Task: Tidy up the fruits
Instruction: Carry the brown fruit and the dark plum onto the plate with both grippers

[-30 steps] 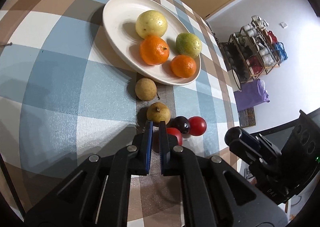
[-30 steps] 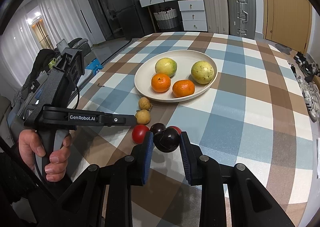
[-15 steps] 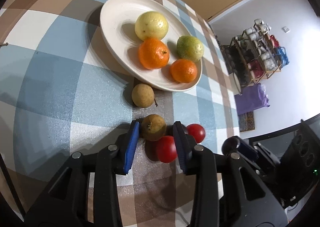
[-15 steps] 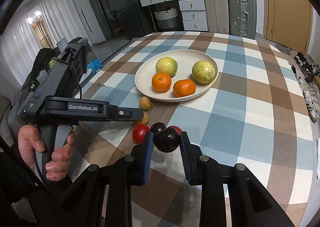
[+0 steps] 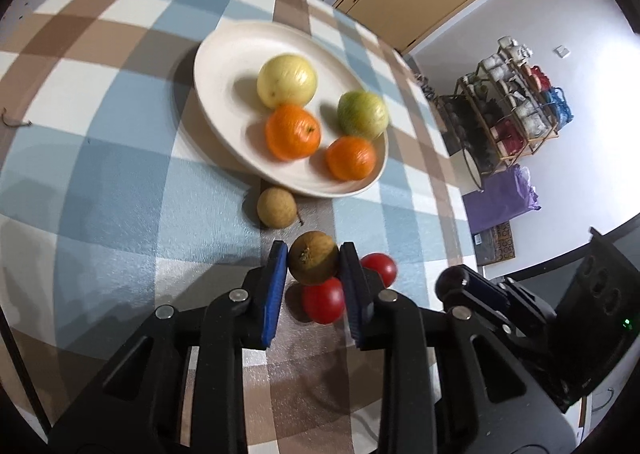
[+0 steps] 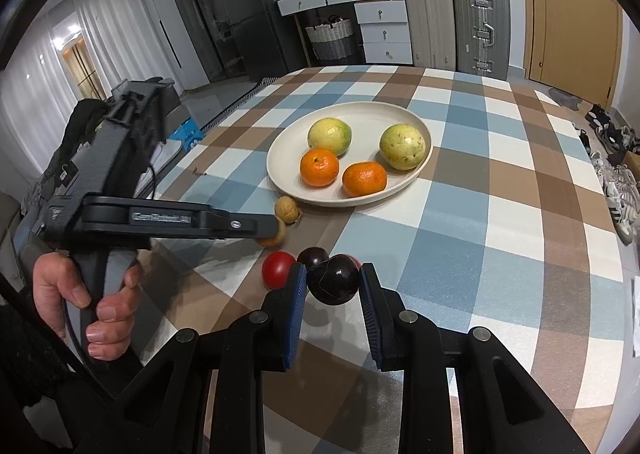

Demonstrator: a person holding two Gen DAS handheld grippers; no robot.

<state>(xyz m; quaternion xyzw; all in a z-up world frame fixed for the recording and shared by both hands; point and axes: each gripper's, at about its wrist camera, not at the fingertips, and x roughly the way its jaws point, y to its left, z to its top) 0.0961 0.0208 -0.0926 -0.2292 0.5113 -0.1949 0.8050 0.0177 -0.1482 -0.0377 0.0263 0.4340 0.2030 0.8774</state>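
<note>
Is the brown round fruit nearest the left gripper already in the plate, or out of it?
Out. The brown fruit sits between the left gripper pads, short of the plate.

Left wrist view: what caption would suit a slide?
Left gripper clamps a small brown fruit above red ones, before a plate of citrus.

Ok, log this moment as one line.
left gripper: shut on brown fruit | right gripper: shut on dark plum | plate: four fruits
</note>
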